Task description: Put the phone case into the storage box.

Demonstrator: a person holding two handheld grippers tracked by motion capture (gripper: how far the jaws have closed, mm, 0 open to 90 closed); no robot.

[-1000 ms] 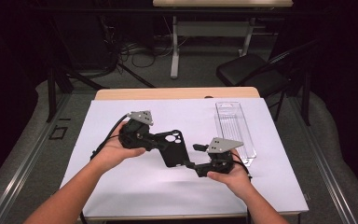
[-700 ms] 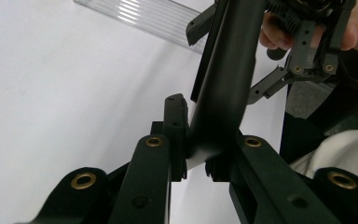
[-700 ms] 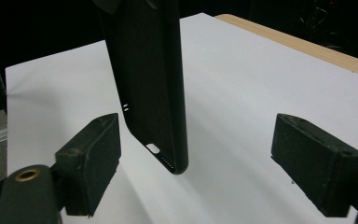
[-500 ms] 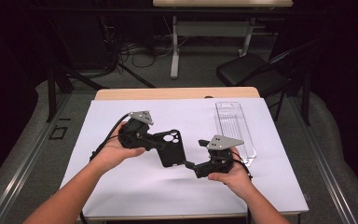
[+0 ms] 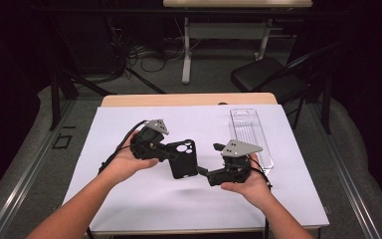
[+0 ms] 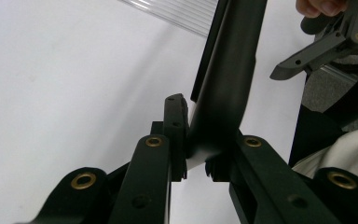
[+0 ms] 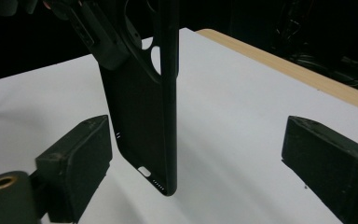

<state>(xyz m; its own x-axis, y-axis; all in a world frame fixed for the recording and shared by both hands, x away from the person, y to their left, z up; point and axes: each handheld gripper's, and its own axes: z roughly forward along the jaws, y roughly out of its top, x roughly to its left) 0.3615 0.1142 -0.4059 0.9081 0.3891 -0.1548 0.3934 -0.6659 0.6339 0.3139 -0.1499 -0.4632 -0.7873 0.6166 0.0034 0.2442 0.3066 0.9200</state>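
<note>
Left gripper [image 5: 171,155] clamped on edge of black phone case [image 5: 184,159], case held above white sheet [image 5: 129,199] near table centre, camera cutout toward far side. In left gripper view, jaws pinch case [image 6: 226,79] at its lower end. Right gripper [image 5: 204,173] just beside case's near corner, jaws wide apart; in right gripper view case [image 7: 149,116] stands between pads [image 7: 74,163], touching neither. Clear plastic tray [image 5: 251,134] lies at right of table.

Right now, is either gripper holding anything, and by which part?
The left gripper is shut on the black phone case, clamped at one edge. The right gripper is open, its jaws either side of the case's lower end without touching it.
</note>
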